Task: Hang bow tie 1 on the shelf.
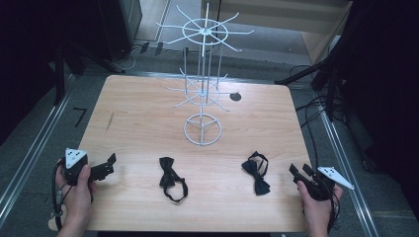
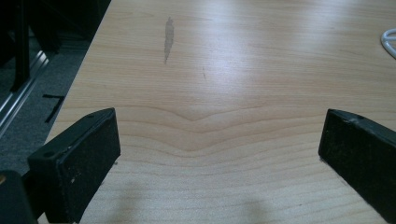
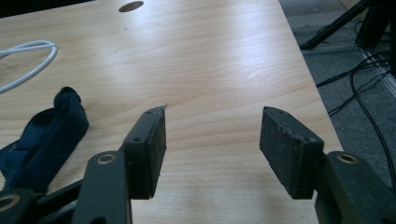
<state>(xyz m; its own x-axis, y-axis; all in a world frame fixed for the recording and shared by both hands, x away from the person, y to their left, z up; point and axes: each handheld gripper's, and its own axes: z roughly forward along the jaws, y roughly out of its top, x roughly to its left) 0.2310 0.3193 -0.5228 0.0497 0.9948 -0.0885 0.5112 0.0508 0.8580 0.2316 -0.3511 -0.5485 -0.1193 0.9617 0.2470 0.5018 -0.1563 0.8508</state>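
Two bow ties (image 1: 173, 178) (image 1: 256, 173) lie flat on the table (image 1: 138, 123), well short of the white wire rack (image 1: 202, 89), whose hooks look bare (hanging them is my guess), so nothing is done yet. I hold my left gripper (image 1: 106, 167) and right gripper (image 1: 300, 172) wide apart, empty, near the front corners.

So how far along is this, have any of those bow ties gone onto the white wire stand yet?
Nothing looks done yet. The white wire rack has bare hooks, and both dark fabric bow ties, the left one and the right one, lie flat on the wooden table. Nothing is in hand: the left gripper and right gripper hover open near the table's front corners. If hanging them is the aim, both remain.
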